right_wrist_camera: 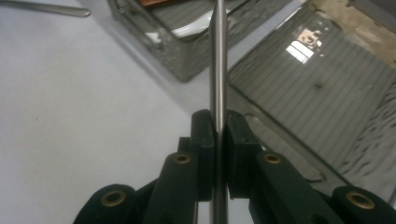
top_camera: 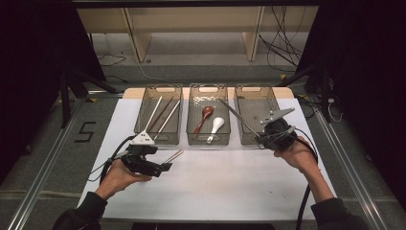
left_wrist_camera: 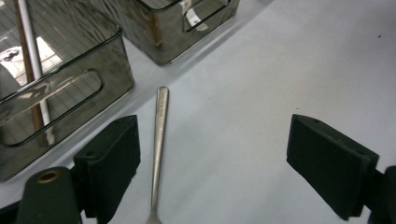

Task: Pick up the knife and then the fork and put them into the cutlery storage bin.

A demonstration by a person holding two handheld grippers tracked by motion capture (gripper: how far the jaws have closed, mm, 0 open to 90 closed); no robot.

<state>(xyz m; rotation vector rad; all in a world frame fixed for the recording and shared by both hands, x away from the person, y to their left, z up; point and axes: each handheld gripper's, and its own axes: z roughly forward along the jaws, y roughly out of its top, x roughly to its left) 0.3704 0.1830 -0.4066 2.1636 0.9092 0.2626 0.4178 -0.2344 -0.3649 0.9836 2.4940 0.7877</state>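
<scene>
We see the right gripper (top_camera: 262, 139) clenched on a thin metal utensil (top_camera: 237, 116) that slants up over the right bin (top_camera: 272, 96), while the left gripper (top_camera: 165, 166) stands released, its jaws wide around a metal handle (left_wrist_camera: 159, 140) lying on the white table (top_camera: 215, 187).

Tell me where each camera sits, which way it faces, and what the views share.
High view: above the person's side, looking forward and down on the table; shows both forearms, the left gripper and right gripper.
Left gripper view: on the left gripper, facing down along its open jaws at a metal utensil handle.
Right gripper view: on the right gripper, shut on a metal utensil, facing the right bin.
Shared: the middle bin appears in all three.
</scene>
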